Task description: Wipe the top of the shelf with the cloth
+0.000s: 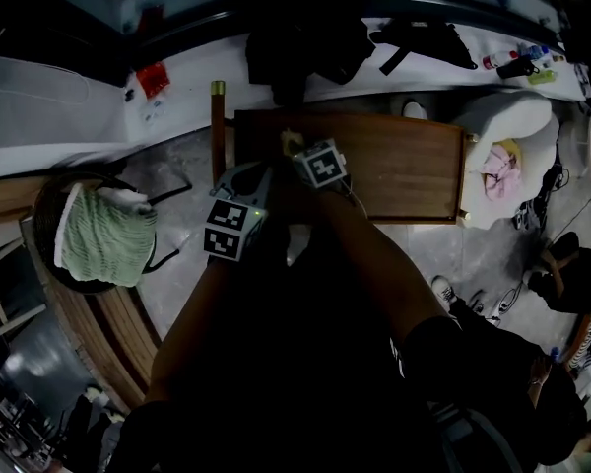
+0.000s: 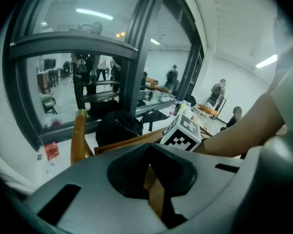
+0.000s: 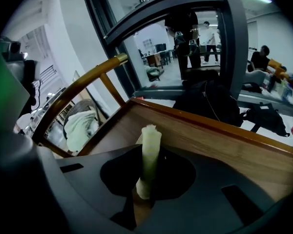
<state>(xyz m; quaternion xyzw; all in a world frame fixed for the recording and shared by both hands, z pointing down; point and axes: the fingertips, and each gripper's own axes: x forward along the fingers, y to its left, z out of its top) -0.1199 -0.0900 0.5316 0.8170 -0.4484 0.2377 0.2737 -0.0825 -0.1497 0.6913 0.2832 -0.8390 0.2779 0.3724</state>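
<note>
I am pinching a pale yellow-green cloth, bunched into a narrow fold (image 3: pixel 150 150), between the jaws of my right gripper (image 3: pixel 145 179), and the fold is sticking up past the tips. I am holding it over the left end of the brown wooden shelf top (image 1: pixel 404 166), though I cannot tell whether it is touching the wood. The board's long axis is running away to my right, so most of the unwiped surface is lying that way. My left gripper (image 2: pixel 150 172) is hanging at the board's near left corner, jaws pressed together on nothing. The right is the nearer hand for the stroke.
</note>
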